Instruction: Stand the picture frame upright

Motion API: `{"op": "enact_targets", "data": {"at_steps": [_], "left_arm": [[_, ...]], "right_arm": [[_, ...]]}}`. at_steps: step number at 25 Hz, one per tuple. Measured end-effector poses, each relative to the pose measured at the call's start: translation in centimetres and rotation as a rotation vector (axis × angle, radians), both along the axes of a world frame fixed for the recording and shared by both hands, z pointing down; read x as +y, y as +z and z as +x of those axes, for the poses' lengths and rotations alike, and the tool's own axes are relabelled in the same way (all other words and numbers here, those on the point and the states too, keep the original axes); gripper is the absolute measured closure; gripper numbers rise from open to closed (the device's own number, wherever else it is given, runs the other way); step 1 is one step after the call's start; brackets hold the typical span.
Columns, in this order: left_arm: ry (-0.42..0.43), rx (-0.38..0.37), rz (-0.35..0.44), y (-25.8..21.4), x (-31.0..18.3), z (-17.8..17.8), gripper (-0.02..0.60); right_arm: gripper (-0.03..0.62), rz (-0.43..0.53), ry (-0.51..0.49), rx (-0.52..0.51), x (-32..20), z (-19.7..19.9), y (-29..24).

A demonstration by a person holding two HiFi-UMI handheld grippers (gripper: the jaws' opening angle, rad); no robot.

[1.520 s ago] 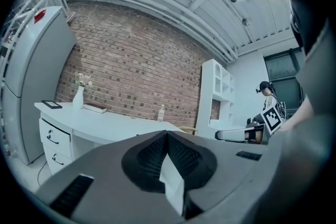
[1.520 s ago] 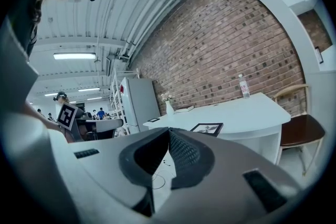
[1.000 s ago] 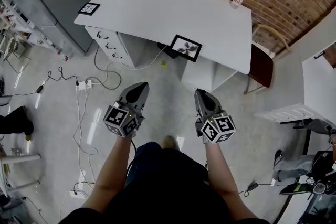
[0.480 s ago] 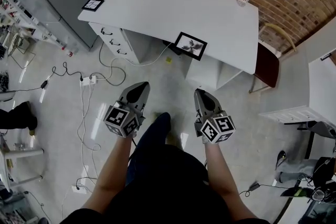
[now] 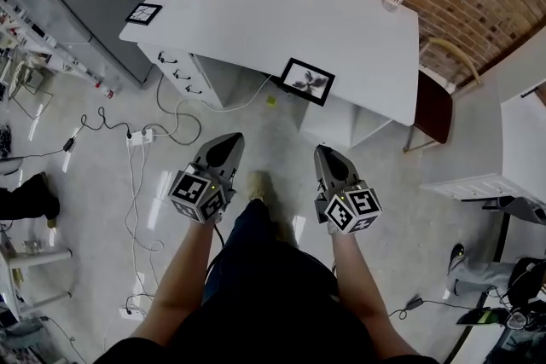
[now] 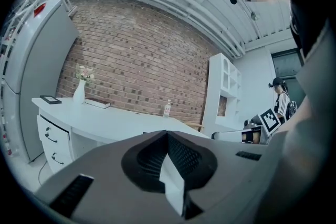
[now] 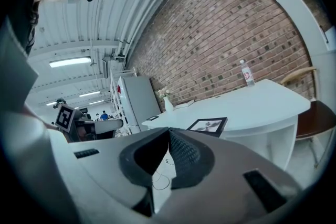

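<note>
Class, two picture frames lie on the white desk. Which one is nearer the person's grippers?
The larger picture frame, at the near edge of the desk; the smaller frame lies at its left corner, farther off.

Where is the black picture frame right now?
In the head view, the picture frame lies at the near edge of the white desk, centre of the picture, just right of the drawers.

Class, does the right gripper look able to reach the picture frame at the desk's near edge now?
Probably not yet: the right gripper hangs short of the picture frame, floor between. Nothing blocks it; a step forward should do.
</note>
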State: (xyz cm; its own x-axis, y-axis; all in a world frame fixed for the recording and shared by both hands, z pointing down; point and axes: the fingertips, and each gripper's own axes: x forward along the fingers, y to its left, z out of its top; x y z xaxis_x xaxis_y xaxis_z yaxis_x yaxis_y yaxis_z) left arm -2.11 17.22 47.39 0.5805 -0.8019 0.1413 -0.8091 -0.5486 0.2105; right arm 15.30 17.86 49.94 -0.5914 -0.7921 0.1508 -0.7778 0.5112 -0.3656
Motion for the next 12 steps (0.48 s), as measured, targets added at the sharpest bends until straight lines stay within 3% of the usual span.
{"op": "enact_targets", "data": {"at_steps": [12], "left_arm": [[0.096, 0.014, -0.028, 1.4, -6.5, 1.7, 0.575]], "right_arm": [[0.589, -0.089, 0.048, -0.035, -4.5, -0.9, 2.6]]}}
